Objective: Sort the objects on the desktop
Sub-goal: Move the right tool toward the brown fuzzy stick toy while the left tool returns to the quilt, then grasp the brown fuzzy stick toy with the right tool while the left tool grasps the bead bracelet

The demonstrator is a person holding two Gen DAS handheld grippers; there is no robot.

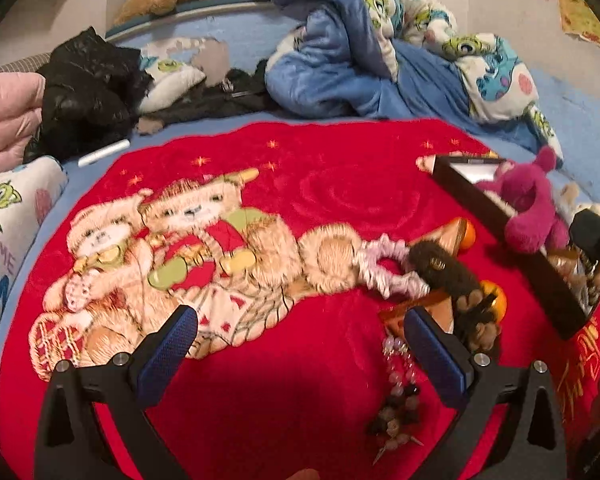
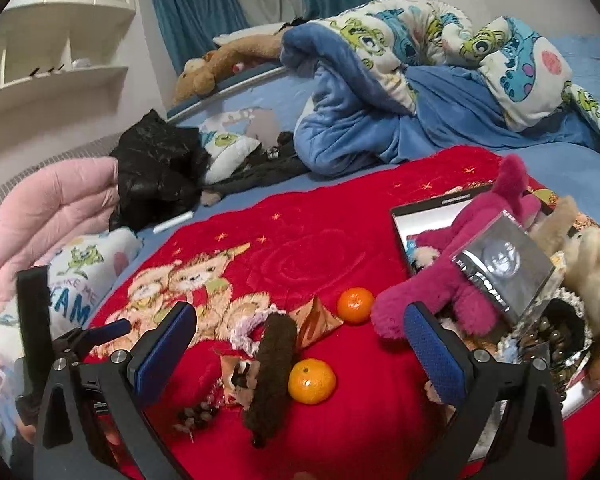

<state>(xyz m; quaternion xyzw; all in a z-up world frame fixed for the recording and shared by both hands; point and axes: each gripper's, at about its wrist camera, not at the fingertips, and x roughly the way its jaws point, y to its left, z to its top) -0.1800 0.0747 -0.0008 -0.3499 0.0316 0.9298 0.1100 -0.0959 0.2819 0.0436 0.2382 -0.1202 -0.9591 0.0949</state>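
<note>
- Both grippers hover over the red blanket (image 1: 320, 168) on the bed, jaws apart and holding nothing: the left gripper (image 1: 300, 334) and the right gripper (image 2: 300, 332).
- The loose things lie in a cluster on the blanket: two oranges (image 2: 312, 381), a brown fuzzy hair clip (image 2: 270, 364), a pale scrunchie (image 1: 388, 270), a bead string (image 1: 398, 396) and a foil snack packet (image 2: 314, 320).
- At the right a box (image 1: 500, 240) already holds a pink plush (image 2: 452, 284), a clear case (image 2: 504, 268) and other items; it looks to be the sorting bin.
- Judged step: between picks, choosing the next item.
- The near orange lies between the right gripper's fingers in its view, so it seems the likely pick.
- Next move calls for lowering the jaws around the orange without snagging the hair clip touching it, closing gently since the soft blanket gives and the fruit can roll, then carrying it to the box.
</note>
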